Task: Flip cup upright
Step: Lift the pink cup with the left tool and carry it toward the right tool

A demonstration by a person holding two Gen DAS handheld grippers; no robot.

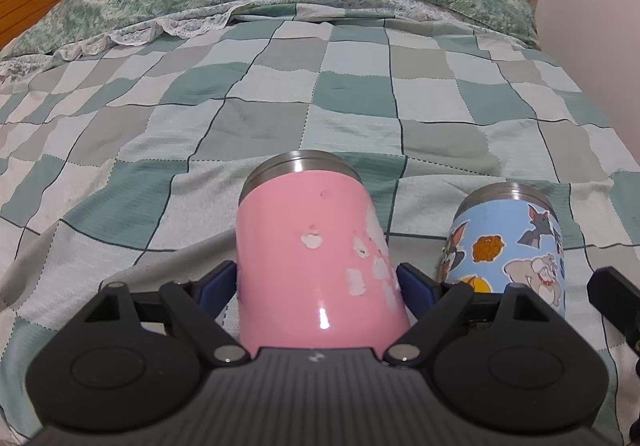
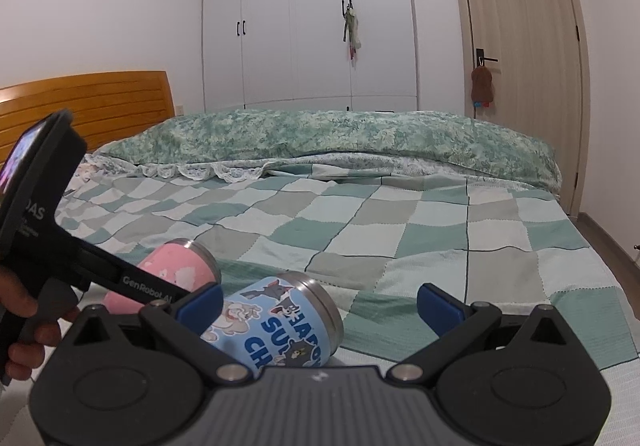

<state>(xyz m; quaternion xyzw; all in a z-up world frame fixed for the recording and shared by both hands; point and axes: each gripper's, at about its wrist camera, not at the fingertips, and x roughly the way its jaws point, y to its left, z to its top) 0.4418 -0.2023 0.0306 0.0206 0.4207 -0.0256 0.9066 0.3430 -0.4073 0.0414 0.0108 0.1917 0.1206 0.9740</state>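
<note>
Lying on its side on the bed point(image 1: 280, 94), the pink cup point(image 1: 312, 258) is sitting between the blue pads of the left tongs point(image 1: 316, 282), its steel rim pointing away from the camera. Both pads are pressing against the cup's flanks, so the left tongs are gripping it low on the body. The blue cup point(image 1: 508, 246) is also lying on its side just beside the pink one. The right tongs point(image 2: 320, 306) are standing wide open, with the blue cup partly inside the gap next to the left pad but not clamped.

Several slips are looming, as I judge it. The pink wall is glossy and tapering, so the cup could be squirting out of the pads as it swings upright. The quilt is soft and uneven, so a cup set down on it could be tipping over again. With the cups this close, swinging one could be knocking the other and rolling it away.
</note>
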